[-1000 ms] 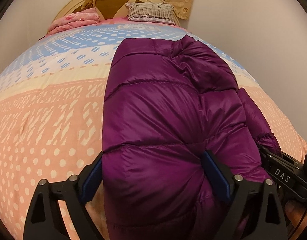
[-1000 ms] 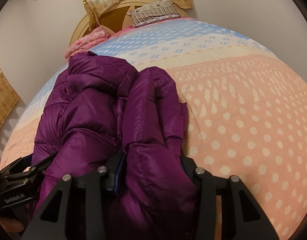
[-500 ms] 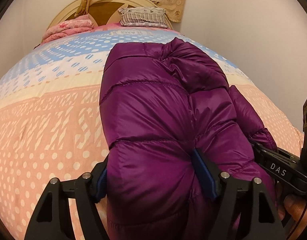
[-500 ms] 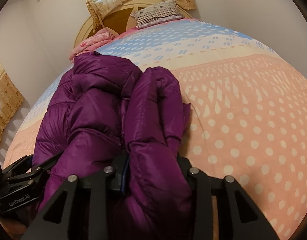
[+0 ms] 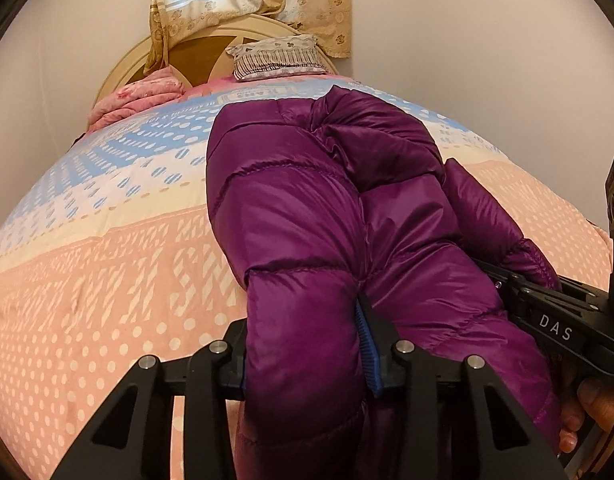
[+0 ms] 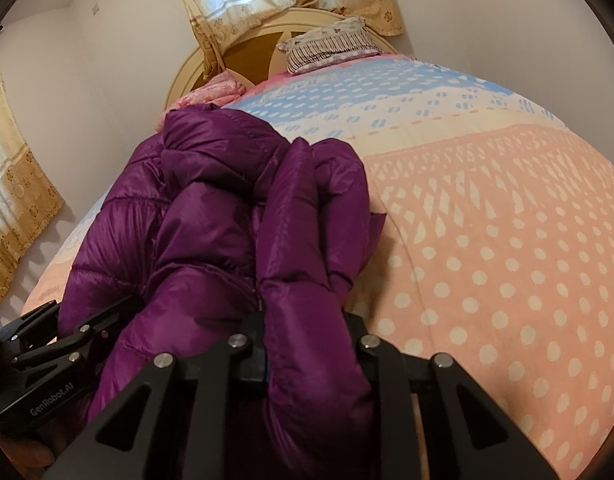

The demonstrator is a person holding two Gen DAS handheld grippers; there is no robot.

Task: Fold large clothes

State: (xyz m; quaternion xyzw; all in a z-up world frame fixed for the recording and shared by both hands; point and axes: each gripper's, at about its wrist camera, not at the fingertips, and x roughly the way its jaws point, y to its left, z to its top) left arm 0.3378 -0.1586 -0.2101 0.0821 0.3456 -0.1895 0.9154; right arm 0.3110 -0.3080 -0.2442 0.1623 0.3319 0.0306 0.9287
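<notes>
Both jaws have just been closing: left hand-held gripper (image 5: 305,350) and right hand-held gripper (image 6: 307,354) each pinch the purple jacket's (image 5: 327,216) six-o'clock hem, likely to fold it toward twelve o'clock.

Patterned bed (image 5: 107,280), purple jacket (image 5: 307,220), pillow (image 5: 275,58), pink bedding (image 5: 139,94)

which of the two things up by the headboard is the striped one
The striped pillow, with dark lines and small flower prints, propped against the headboard's right half. The other, a folded pink floral blanket, lies lower to its left.
</notes>
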